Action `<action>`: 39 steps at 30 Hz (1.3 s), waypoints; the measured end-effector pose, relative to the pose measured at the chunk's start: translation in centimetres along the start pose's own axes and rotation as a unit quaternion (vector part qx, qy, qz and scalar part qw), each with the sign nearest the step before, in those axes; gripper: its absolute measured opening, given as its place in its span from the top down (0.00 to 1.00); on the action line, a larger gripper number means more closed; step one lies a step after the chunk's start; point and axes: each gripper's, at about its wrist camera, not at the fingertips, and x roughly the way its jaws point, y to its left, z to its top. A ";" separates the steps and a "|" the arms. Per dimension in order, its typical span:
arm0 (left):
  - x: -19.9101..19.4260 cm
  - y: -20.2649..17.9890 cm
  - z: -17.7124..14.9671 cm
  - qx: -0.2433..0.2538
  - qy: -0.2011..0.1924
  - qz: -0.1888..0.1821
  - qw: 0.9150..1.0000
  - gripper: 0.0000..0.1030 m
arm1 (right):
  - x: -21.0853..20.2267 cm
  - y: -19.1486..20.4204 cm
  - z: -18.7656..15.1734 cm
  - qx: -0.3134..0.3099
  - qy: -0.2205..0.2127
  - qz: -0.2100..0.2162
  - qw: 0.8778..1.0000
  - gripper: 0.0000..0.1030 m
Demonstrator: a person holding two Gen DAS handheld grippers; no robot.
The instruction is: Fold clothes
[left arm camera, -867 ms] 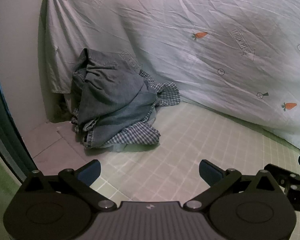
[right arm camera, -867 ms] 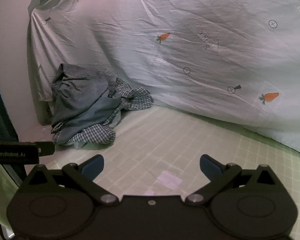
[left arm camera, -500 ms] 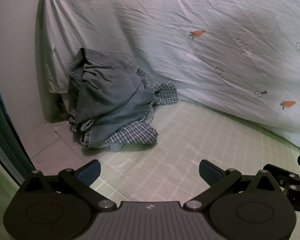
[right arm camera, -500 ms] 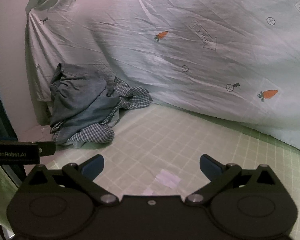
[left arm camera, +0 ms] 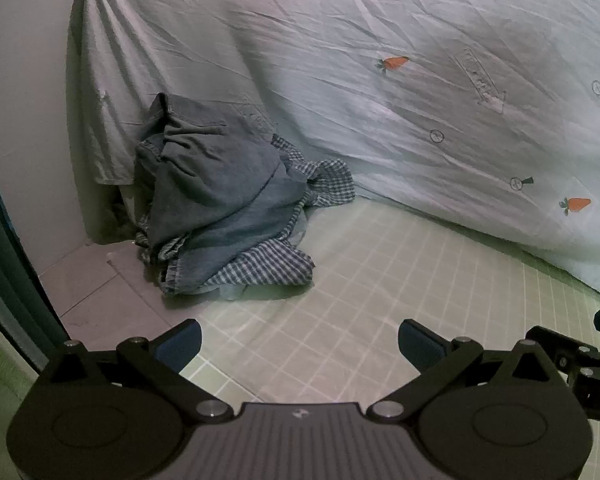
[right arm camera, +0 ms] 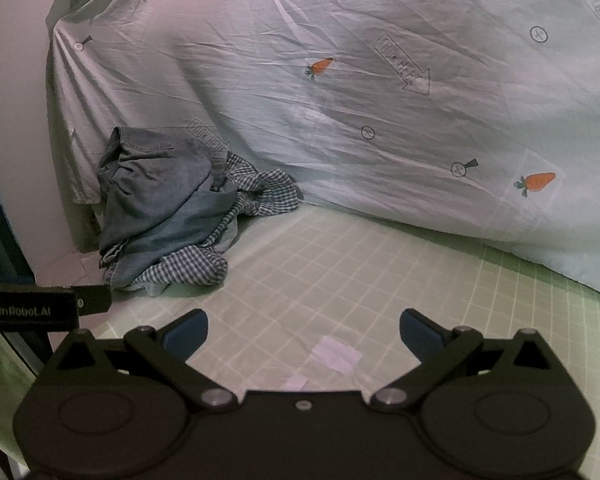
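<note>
Denim (left arm camera: 216, 196) and checked cloth (left arm camera: 260, 266) lie tangled far left; with both tools (left arm camera: 300, 342) (right arm camera: 303, 330) wide, you risk dragging both

The left tool (left arm camera: 299, 341) is held low and level, pointing toward the far left, its two blue-padded fingers (left arm camera: 179, 343) spread wide apart with nothing between them. The right tool (right arm camera: 303, 331) sits in the same attitude, jaws equally wide and empty. The two are side by side: the right tool's body shows at the left view's right edge, and the left tool's body at the right view's left edge.
</note>
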 end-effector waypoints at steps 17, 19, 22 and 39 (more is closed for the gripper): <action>0.5 0.0 0.2 0.000 0.009 0.003 1.000 0.00 | 0.1 0.0 -0.2 0.004 0.003 -0.003 1.000 0.00; 0.6 0.0 0.2 0.000 0.010 0.001 1.000 0.00 | 0.1 -0.1 -0.3 0.004 0.003 -0.003 1.000 0.00; 0.7 0.1 0.3 0.001 0.011 0.000 1.000 0.00 | 0.1 0.0 -0.4 0.004 0.003 -0.003 1.000 0.00; 1.7 0.5 0.9 0.010 0.017 -0.003 1.000 0.00 | 1.3 -0.2 -0.1 0.015 0.006 -0.008 1.000 0.00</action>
